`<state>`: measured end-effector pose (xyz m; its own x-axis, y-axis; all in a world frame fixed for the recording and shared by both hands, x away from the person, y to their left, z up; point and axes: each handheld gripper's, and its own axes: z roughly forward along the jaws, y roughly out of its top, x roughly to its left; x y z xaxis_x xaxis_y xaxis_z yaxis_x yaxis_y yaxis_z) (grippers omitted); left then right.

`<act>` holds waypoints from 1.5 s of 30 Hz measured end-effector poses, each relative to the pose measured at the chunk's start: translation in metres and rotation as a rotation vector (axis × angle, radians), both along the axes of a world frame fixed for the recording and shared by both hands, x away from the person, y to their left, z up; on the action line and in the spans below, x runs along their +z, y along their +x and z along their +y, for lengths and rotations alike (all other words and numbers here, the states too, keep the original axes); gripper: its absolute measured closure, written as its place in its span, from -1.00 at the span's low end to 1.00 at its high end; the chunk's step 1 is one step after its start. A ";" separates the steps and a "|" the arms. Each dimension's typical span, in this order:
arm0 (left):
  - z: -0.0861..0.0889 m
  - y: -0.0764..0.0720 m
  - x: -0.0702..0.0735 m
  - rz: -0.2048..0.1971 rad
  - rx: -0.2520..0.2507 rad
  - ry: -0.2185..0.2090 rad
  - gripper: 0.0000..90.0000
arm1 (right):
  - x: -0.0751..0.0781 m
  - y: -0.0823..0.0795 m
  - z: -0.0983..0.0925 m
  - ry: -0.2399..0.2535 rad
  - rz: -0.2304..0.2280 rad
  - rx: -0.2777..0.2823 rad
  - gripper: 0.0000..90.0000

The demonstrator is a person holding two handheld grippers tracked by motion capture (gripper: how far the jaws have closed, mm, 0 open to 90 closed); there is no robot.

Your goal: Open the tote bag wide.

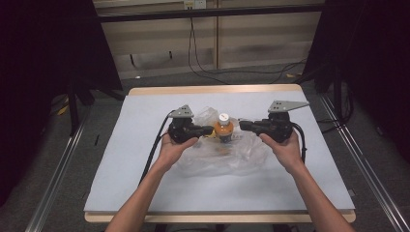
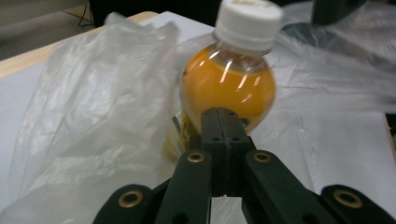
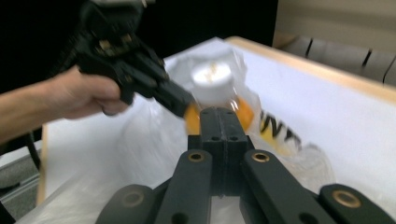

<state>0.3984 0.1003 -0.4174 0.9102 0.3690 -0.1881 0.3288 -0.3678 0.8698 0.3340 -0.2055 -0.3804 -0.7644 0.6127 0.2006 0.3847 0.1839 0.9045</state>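
High view: the bottle (image 1: 224, 127) stands on the bag (image 1: 232, 154) mid-bench (image 1: 145, 183), between my grippers. Left fingers (image 2: 223, 128) and right fingers (image 3: 219, 122) are shut, holding nothing. If I bump it, I think the bottle tips and rolls on the slippery bag.
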 end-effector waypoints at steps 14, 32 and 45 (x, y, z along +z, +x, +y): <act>-0.011 0.017 -0.043 0.083 0.004 0.108 1.00 | -0.083 0.028 -0.002 -0.126 0.178 -0.018 1.00; 0.003 0.002 -0.060 0.105 -0.075 0.347 1.00 | -0.103 0.036 -0.019 -0.329 0.242 -0.054 1.00; 0.036 -0.022 -0.053 0.086 -0.129 0.429 1.00 | -0.093 0.022 -0.044 -0.451 0.256 -0.078 1.00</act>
<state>0.3761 0.1362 -0.4700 0.9415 0.3147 -0.1204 0.3213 -0.7314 0.6015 0.3560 -0.2492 -0.4738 -0.6740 0.7346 0.0779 0.6110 0.4951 0.6177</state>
